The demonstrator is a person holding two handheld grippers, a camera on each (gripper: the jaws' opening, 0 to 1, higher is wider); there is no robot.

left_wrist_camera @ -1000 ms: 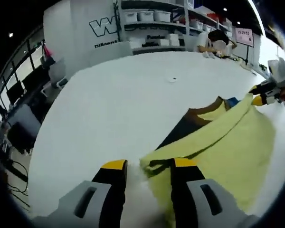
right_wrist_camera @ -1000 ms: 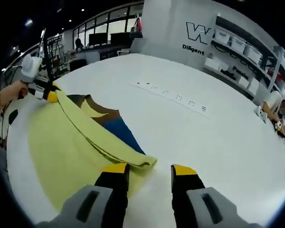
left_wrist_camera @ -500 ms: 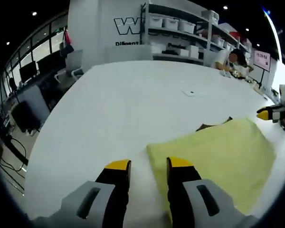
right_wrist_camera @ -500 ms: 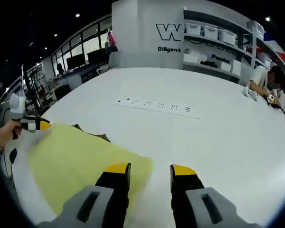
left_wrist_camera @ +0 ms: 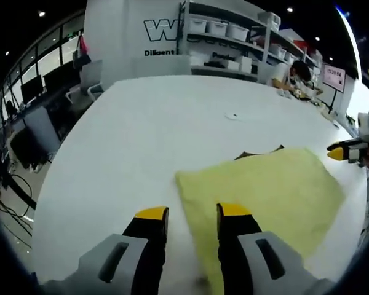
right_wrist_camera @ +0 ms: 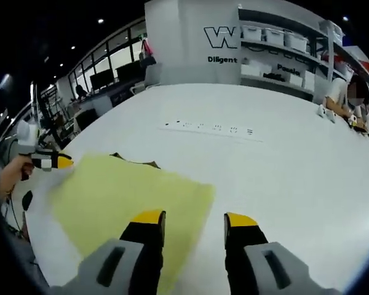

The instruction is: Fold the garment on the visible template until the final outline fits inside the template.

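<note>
Garment (left_wrist_camera: 261,187): yellow cloth lying flat on the white worktop (left_wrist_camera: 141,135), folded to a roughly four-sided outline; in the right gripper view (right_wrist_camera: 132,193) it spreads to the left of the jaws.
Template: a dark brown edge (left_wrist_camera: 258,153) shows at the garment's far side; also seen in the right gripper view (right_wrist_camera: 135,161).
Left gripper (left_wrist_camera: 186,212): yellow-tipped jaws parted and empty; the right-hand jaw is over the garment's near edge, the left-hand jaw over bare worktop. In the right gripper view it appears at far left (right_wrist_camera: 55,161), held by a hand (right_wrist_camera: 9,175), near the garment's corner.
Right gripper (right_wrist_camera: 193,218): jaws apart, holding nothing; the left-hand jaw overlaps the garment's near corner. In the left gripper view it appears at far right (left_wrist_camera: 344,149), just beyond the garment's far corner.
Surroundings: shelving with white bins (left_wrist_camera: 218,27), wall lettering (right_wrist_camera: 224,37), seated person (left_wrist_camera: 289,70) at the worktop's far end.
</note>
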